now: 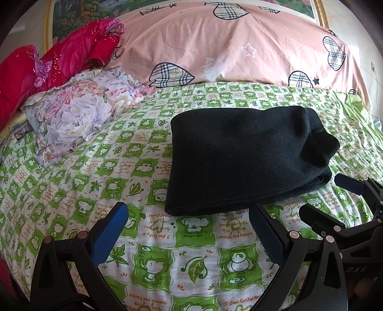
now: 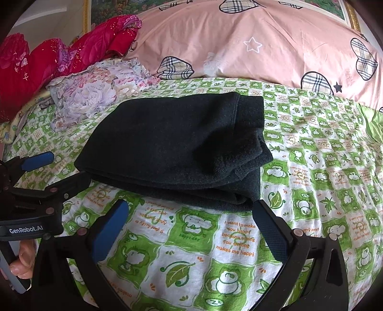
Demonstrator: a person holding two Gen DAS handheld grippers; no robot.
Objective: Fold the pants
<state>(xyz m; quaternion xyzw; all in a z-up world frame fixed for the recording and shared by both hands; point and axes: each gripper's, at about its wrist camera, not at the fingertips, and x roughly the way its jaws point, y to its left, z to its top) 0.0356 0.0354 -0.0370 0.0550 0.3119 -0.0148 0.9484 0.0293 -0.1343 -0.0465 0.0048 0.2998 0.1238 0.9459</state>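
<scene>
The dark pants (image 1: 241, 158) lie folded into a compact stack on the green-and-white bed sheet (image 1: 191, 258); they also show in the right wrist view (image 2: 177, 148). My left gripper (image 1: 189, 215) is open and empty, just short of the stack's near edge. My right gripper (image 2: 191, 210) is open and empty, also just in front of the stack. The right gripper shows at the right of the left wrist view (image 1: 328, 198), and the left gripper at the left of the right wrist view (image 2: 62, 167), both beside the pants and open.
A pink quilt with plaid hearts (image 1: 239, 47) lies across the back. A floral cloth (image 1: 79, 112) and red bedding (image 1: 47, 64) are piled at the back left. A gold-framed picture (image 1: 318, 12) hangs behind the bed.
</scene>
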